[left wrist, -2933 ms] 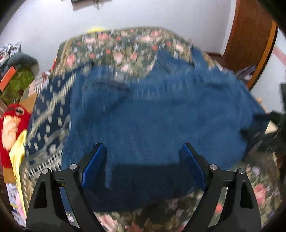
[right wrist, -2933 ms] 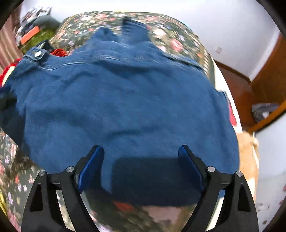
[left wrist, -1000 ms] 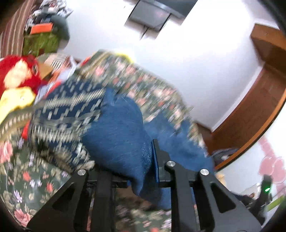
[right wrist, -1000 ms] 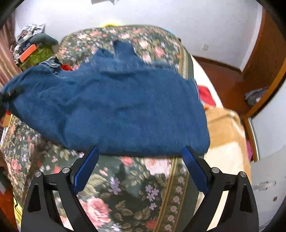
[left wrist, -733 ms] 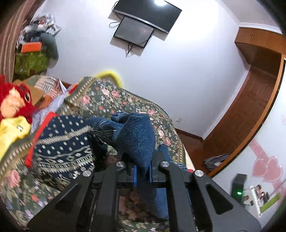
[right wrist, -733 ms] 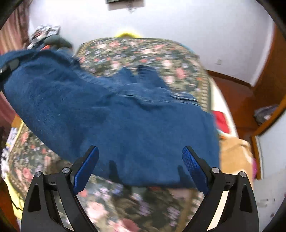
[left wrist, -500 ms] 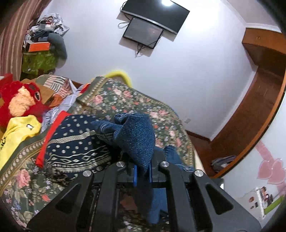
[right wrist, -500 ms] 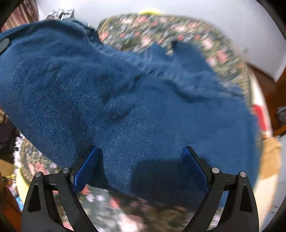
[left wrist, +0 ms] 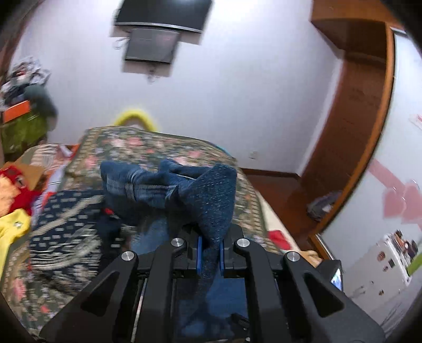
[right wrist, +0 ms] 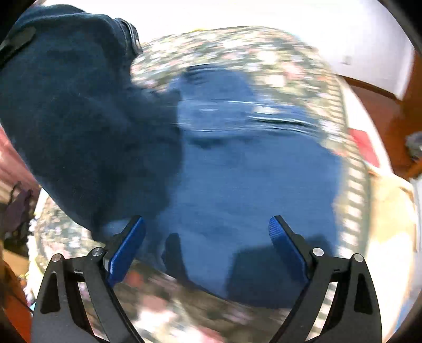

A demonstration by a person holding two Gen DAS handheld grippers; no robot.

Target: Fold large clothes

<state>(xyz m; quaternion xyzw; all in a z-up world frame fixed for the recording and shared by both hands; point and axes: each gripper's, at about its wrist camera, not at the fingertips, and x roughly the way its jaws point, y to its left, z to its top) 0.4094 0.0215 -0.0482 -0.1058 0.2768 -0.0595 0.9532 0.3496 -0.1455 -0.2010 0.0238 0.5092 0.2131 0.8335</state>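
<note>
Bed (left wrist: 158,147) with a floral cover carries the denim garment (right wrist: 250,184), spread across it. Left claw (left wrist: 210,253) pinches 1 raised fold of it; right claw (right wrist: 207,237) hangs wide open above it.

bedroom, plain white wall (left wrist: 237,87) with 2 dark flat screens (left wrist: 161,15) mounted high, one under the other. floral bedspread (left wrist: 147,147) covers the bed, yellow curved thing (left wrist: 133,116) behind its far end. wooden door frame (left wrist: 369,118) on the right, reddish-brown floor (left wrist: 277,182) below it. clutter pile (left wrist: 23,87) in the left corner. pink heart decals (left wrist: 398,200) on the right-hand surface.
</note>
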